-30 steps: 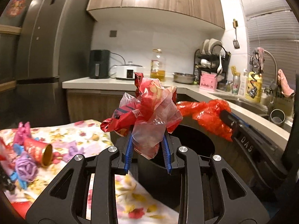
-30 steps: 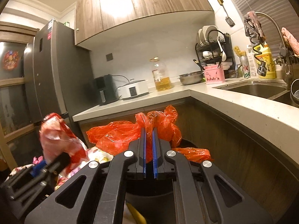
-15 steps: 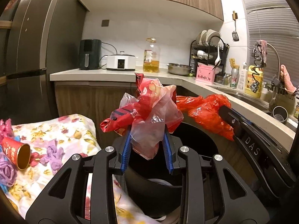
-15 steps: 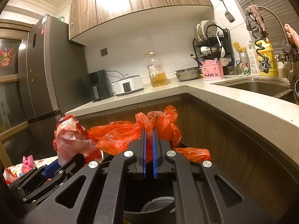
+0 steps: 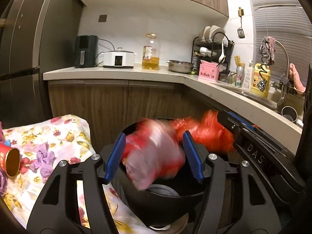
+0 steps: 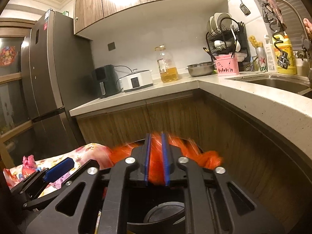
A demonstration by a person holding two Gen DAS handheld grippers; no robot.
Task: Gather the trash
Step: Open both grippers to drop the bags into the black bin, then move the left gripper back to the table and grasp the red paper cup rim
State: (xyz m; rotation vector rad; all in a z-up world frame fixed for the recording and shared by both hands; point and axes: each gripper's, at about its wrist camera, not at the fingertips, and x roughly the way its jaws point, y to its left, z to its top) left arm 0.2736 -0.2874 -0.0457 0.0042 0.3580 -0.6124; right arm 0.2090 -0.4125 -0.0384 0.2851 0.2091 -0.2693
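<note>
My left gripper (image 5: pixel 153 142) is open above the black trash bin (image 5: pixel 161 200). A red and clear plastic wrapper bundle (image 5: pixel 154 156), blurred by motion, hangs free between the spread jaws over the bin mouth. My right gripper (image 6: pixel 156 142) is shut on the orange plastic bag (image 6: pixel 156 156), blurred, over the same bin (image 6: pixel 163 214). The orange bag also shows in the left wrist view (image 5: pixel 206 134), beside the right gripper's body. The left gripper shows at lower left of the right wrist view, with one blue pad (image 6: pixel 59 168) in sight.
A floral-clothed table (image 5: pixel 58 136) lies left of the bin with a red paper cup (image 5: pixel 9 161) and purple scraps (image 5: pixel 43 157). Wooden cabinets and the L-shaped counter (image 6: pixel 243 89) stand behind and right. A refrigerator (image 6: pixel 44 78) stands at the left.
My left gripper moved over the bin and its jaws opened; the wrapper bundle left the grip and drops. My right gripper lowered with the orange bag toward the bin.
</note>
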